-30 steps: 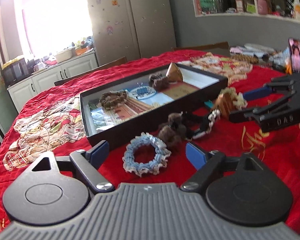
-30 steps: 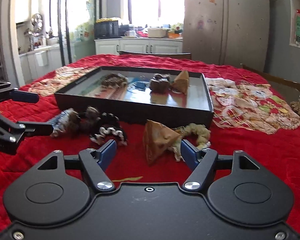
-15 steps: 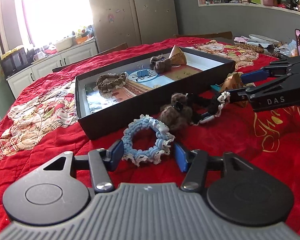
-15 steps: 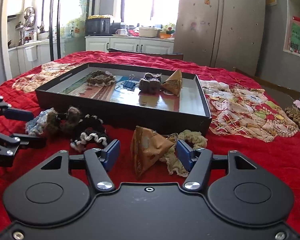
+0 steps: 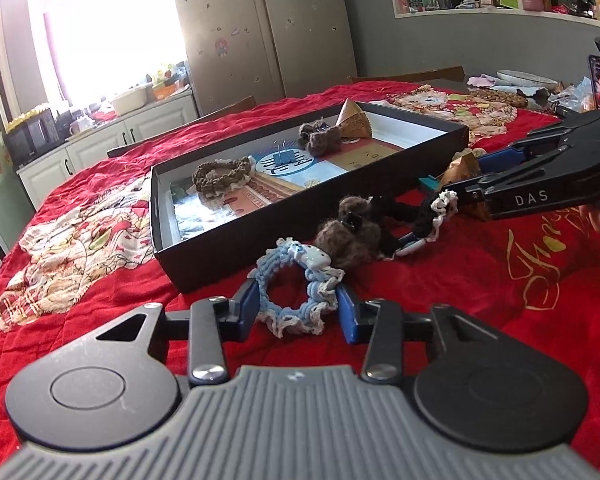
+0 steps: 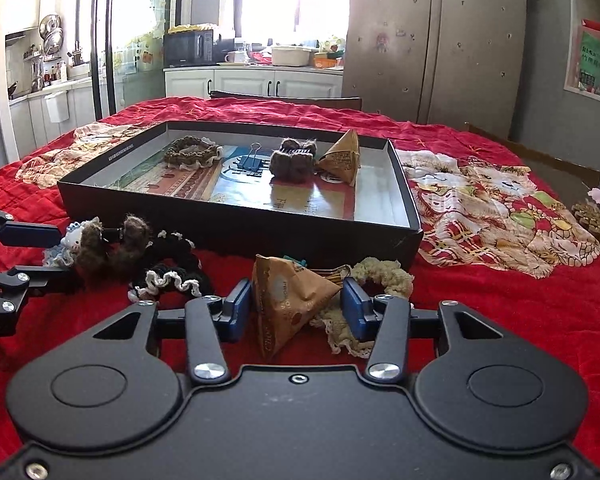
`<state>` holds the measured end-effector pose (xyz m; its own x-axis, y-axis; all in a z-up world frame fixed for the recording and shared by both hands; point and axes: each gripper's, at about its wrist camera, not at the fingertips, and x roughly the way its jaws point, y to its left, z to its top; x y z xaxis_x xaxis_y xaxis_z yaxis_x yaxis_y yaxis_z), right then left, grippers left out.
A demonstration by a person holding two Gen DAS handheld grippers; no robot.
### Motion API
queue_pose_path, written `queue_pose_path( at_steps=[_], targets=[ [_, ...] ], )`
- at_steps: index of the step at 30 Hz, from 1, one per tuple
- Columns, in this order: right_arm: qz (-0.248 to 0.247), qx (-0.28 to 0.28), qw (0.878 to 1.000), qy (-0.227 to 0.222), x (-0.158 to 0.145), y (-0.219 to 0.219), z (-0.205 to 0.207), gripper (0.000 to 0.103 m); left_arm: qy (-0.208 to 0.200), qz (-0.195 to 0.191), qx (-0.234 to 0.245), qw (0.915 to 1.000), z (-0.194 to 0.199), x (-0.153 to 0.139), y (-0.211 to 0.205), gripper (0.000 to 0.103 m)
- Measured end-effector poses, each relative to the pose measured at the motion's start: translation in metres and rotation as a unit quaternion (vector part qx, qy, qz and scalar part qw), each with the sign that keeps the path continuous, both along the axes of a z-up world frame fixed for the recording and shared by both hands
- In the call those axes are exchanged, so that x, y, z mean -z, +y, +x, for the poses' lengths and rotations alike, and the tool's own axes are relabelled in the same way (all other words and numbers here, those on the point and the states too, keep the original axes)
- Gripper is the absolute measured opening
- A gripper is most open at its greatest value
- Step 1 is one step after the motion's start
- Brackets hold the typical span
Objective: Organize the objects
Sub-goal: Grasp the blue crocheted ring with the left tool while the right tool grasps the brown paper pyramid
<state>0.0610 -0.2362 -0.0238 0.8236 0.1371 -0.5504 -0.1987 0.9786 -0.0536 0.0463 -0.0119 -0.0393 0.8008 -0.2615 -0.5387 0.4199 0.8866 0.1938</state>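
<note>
The blue scrunchie (image 5: 296, 292) lies on the red cloth (image 5: 480, 304) of the bench, just in front of the black tray (image 5: 236, 236). It looks soft, light and squishy, so it should bend when squeezed and not break. A good place to hold it is across the ring, from both sides. The left gripper (image 5: 298, 306) has its jaws on both sides of the scrunchie, touching its frills. They have just been closing, and a second ago they stood wide apart.

The paper pyramid (image 6: 288, 300) sits on the cloth near the tray too, beside a cream scrunchie (image 6: 384, 276). It looks light and thin, and I think a hard squeeze would crush it. The right gripper (image 6: 296, 310) has its jaws around it. The left pad touches it, the right pad looks just apart. These jaws have just been closing too, from wider before.
</note>
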Motion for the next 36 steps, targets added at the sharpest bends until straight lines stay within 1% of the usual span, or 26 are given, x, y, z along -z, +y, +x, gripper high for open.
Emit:
queue_pose_path(
  at_steps=[1,2,3,5,9,16,23,36],
  targets=[
    [-0.001,0.000,1.000,0.000,0.000,0.000,0.000,0.045,0.000,0.002,0.000,1.0000,0.000,0.000,-0.001,0.043],
    [-0.001,-0.001,1.000,-0.001,0.000,0.000,-0.001,0.044,-0.001,0.002,-0.001,1.0000,0.001,0.001,-0.001,0.039],
    [-0.001,-0.001,1.000,-0.002,0.000,0.000,-0.001,0.044,-0.001,0.002,-0.002,1.0000,0.001,0.001,-0.001,0.031],
    [-0.001,-0.002,1.000,-0.004,-0.001,0.000,-0.002,0.043,0.009,-0.002,0.003,1.0000,0.004,0.001,-0.001,0.019],
    [0.002,-0.004,1.000,-0.006,-0.001,0.000,-0.004,0.043,0.012,0.003,0.003,0.9999,0.006,0.005,-0.004,0.015],
    [0.003,-0.009,1.000,-0.014,-0.004,-0.001,-0.010,0.043,0.017,-0.017,-0.012,0.9997,0.007,-0.001,0.006,0.013],
    [0.001,-0.013,1.000,-0.022,-0.008,0.000,-0.014,0.043,0.011,-0.022,-0.024,0.9994,0.005,-0.009,0.015,0.013],
    [0.011,-0.026,0.999,-0.038,-0.025,0.001,-0.023,0.043,0.012,-0.057,-0.018,0.9981,0.001,-0.030,0.019,0.013]
  ],
)
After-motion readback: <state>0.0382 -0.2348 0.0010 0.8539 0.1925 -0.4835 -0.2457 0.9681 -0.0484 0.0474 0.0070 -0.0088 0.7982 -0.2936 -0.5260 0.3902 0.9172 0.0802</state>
